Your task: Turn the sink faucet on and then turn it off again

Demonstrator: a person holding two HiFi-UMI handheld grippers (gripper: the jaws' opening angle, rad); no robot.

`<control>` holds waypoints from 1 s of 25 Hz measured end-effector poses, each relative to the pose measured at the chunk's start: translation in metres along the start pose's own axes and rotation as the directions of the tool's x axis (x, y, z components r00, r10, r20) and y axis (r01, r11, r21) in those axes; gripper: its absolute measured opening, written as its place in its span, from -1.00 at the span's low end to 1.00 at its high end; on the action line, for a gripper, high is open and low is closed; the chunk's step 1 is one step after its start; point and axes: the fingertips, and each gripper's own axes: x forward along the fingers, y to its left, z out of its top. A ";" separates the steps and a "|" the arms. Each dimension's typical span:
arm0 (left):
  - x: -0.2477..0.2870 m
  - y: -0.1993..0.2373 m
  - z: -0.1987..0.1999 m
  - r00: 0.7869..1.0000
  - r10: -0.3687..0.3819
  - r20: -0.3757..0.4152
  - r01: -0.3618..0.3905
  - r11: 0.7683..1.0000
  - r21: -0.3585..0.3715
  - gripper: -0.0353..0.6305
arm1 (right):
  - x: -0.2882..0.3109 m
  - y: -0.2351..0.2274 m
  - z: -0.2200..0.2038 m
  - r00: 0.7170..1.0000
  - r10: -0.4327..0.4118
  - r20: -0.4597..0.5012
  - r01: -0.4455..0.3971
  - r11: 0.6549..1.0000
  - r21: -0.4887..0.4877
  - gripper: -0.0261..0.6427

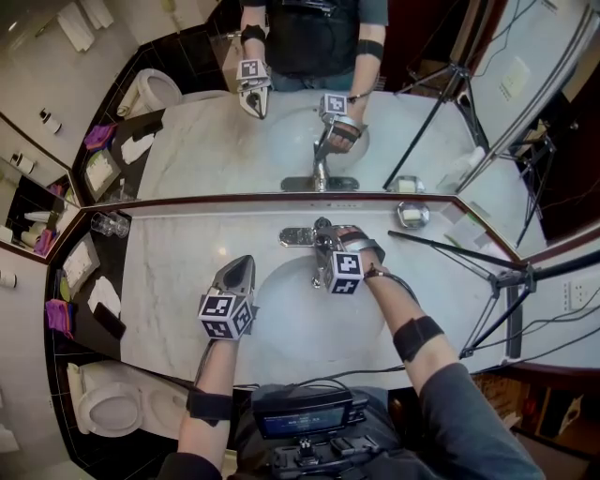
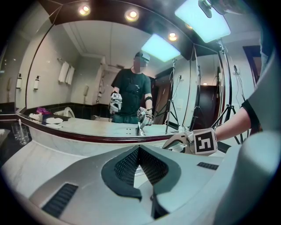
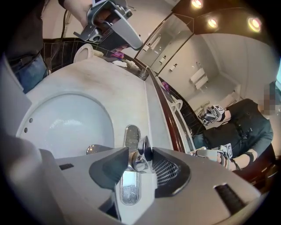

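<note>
Clearly rigid polished chrome, the faucet [image 1: 298, 236] stands at the basin's [image 1: 281, 328] far rim, against the mirror. Its short lever [image 3: 144, 148] looks slippery and is best taken across its sides. The right gripper [image 3: 140, 154] straddles it, jaws spread and not visibly pinching. The left gripper [image 2: 139, 149] hovers near-left, closed and empty. No water shows in the basin; the far-left glasses [image 1: 111, 224] look empty.

Ceiling spotlights [image 2: 83, 9] and a bright panel [image 2: 203, 19] burn out to white glare at the top of the left gripper view. Three more spotlights flare in the right gripper view. Both gripper views bulge strongly, with black corners and soft, unfocused foregrounds. From above, the marble counter [image 1: 187, 281] is evenly bright, with only faint shadows. The chrome faucet [image 3: 139, 154] glints.
</note>
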 end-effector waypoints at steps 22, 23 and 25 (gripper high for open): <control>0.003 -0.003 -0.005 1.000 0.003 -0.010 -0.003 1.000 -0.006 -0.94 | -0.001 0.012 -0.002 0.994 -0.086 -0.061 0.078 0.989 -0.125 -0.48; 0.003 -0.003 -0.005 1.000 0.003 -0.010 -0.003 1.000 -0.007 -0.94 | -0.001 0.016 -0.002 0.994 -0.087 -0.062 0.077 0.987 -0.143 -0.48; 0.003 -0.003 -0.005 1.000 0.001 -0.009 -0.001 1.000 -0.007 -0.94 | 0.000 0.025 -0.002 0.994 -0.089 -0.065 0.077 0.984 -0.163 -0.48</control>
